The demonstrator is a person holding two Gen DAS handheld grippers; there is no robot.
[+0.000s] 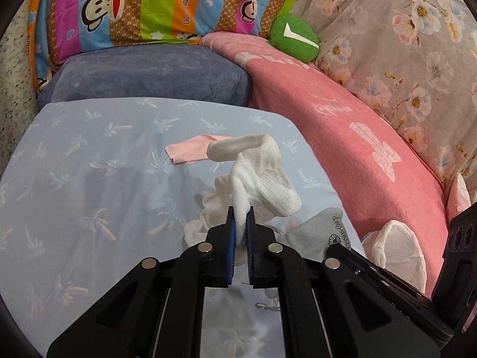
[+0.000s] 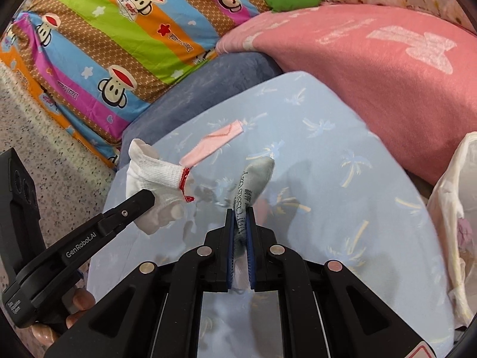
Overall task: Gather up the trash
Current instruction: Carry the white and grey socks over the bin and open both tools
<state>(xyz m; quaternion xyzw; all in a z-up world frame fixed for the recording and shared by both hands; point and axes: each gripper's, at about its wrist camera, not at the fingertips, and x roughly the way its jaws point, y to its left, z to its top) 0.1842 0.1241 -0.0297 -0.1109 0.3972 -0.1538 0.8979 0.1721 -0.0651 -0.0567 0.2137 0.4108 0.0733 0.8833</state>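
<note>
My left gripper (image 1: 241,213) is shut on a white knitted glove (image 1: 259,176) and holds it above the light blue palm-print surface (image 1: 89,179); the glove (image 2: 149,173), with a red cuff thread, and the left gripper (image 2: 143,200) also show in the right wrist view. My right gripper (image 2: 241,213) is shut on a grey printed cloth (image 2: 253,179), which also shows low right in the left wrist view (image 1: 322,226). A pink cloth (image 1: 190,152) lies flat on the blue surface beyond both grippers; it also shows in the right wrist view (image 2: 214,143).
A white plastic bag (image 2: 456,223) stands open at the right; it also shows in the left wrist view (image 1: 396,247). A pink blanket (image 1: 342,119), a blue-grey cushion (image 1: 149,74), a striped monkey-print pillow (image 1: 134,3) and a green plush (image 1: 295,37) ring the surface.
</note>
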